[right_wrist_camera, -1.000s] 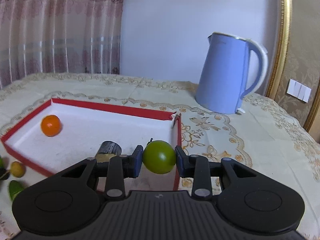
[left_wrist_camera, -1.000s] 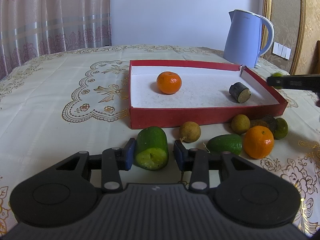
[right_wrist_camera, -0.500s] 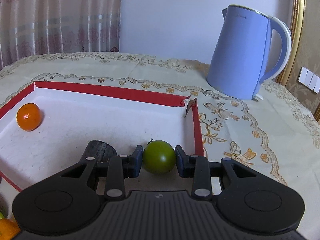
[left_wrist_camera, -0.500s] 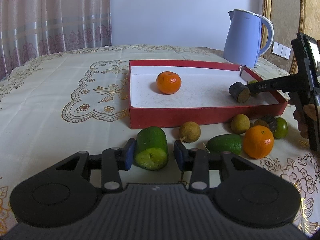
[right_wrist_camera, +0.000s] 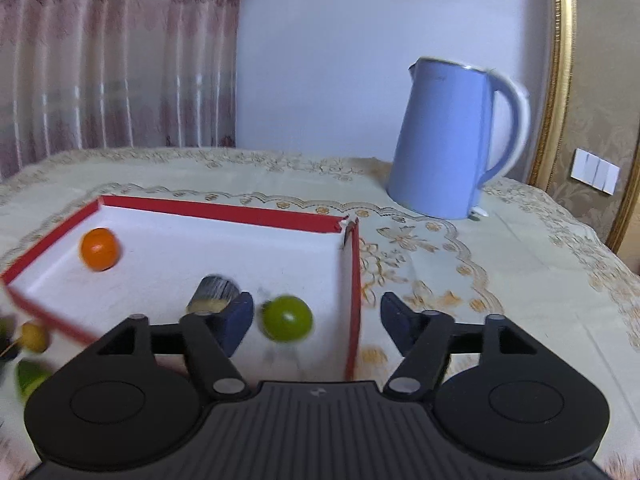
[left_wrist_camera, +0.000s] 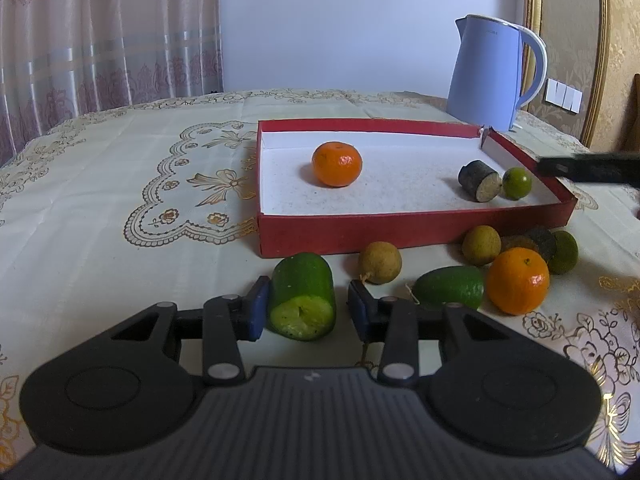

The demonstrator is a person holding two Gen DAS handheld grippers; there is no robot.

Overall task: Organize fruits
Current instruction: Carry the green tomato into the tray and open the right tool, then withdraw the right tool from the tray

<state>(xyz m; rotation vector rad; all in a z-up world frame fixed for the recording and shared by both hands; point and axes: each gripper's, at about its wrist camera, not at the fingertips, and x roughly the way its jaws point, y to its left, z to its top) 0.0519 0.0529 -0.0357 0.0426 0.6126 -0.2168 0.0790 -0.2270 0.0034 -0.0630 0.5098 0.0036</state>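
My right gripper [right_wrist_camera: 316, 318] stands wide open, empty; the green lime [right_wrist_camera: 287, 318] rests inside the red tray [right_wrist_camera: 354, 280], beside its right wall. My left gripper [left_wrist_camera: 306, 306] brackets the cut cucumber [left_wrist_camera: 303, 297] before the tray, unclamped. Close squarely, lift vertically.

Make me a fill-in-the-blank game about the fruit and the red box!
1. The orange inside the red box sits alone near its ____ side, seen from the left wrist.
2. The small green lime lies inside the box, and the right gripper around it is ____.
3. The left gripper has a cut green ____ between its fingers, with a gap on the right side.
4. Behind the box stands a blue ____.

Missing words: left; open; cucumber; kettle
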